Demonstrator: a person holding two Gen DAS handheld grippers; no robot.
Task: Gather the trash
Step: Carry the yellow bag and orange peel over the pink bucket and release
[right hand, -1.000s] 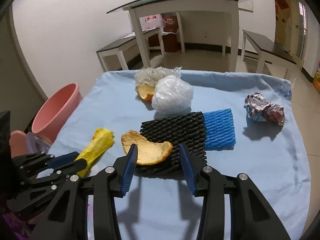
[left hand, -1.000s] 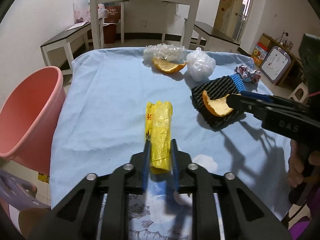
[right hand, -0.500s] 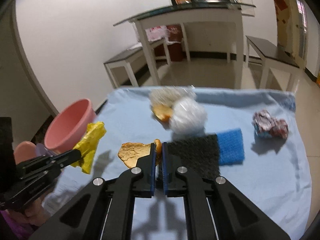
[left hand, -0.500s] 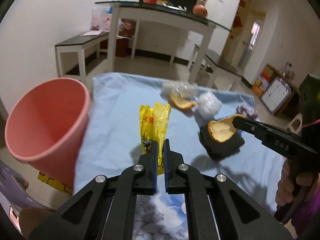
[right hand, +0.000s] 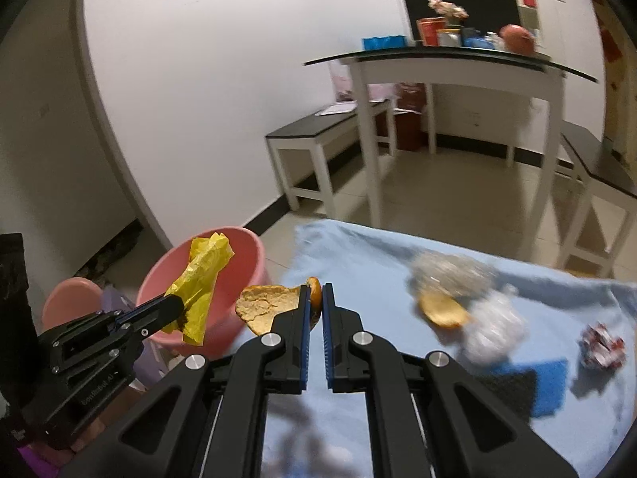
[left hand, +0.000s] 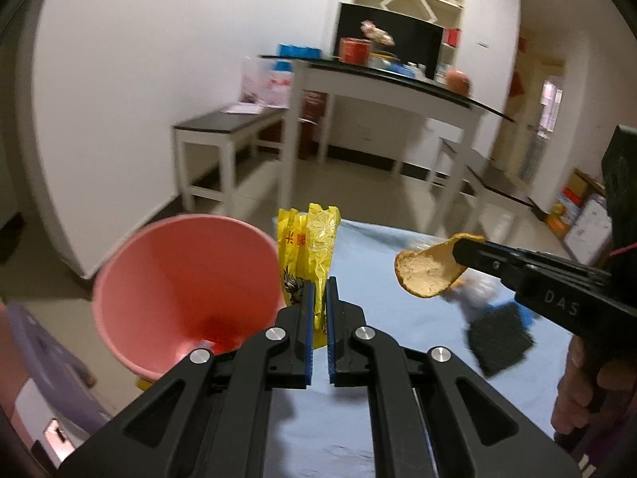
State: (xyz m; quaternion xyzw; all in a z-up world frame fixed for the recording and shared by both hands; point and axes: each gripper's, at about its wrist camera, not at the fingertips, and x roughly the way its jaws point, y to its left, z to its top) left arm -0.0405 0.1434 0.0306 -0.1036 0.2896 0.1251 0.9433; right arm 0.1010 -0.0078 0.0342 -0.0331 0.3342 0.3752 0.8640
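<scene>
Your left tool [left hand: 318, 292] pinches the yellow wrapper [left hand: 309, 255] beside the pink bin [left hand: 159, 275]; light, crinkly, slippery, so grip low. Right tool [right hand: 314, 298] clamps the peel [right hand: 270, 304] edge over the desk [right hand: 378, 263]; stiff but brittle

Left view: lower end of the crinkled yellow plastic wrapper [left hand: 308, 263] is hidden between the left gripper [left hand: 319, 290] pads, and the print on it is too small to read. Near rim of the pink plastic bucket [left hand: 175, 279] is covered by the gripper body. Black foam net sleeve [left hand: 499, 342] and the blue piece behind it are motion-blurred.

Right view: the dried orange peel piece [right hand: 270, 302] has its right edge buried in the right gripper [right hand: 316, 298]. Clear crumpled plastic [right hand: 450, 271], second peel [right hand: 442, 310] and white bag ball [right hand: 493, 330] are smeared, outlines unclear. Purple item beside the bucket is cut off, can't identify.
</scene>
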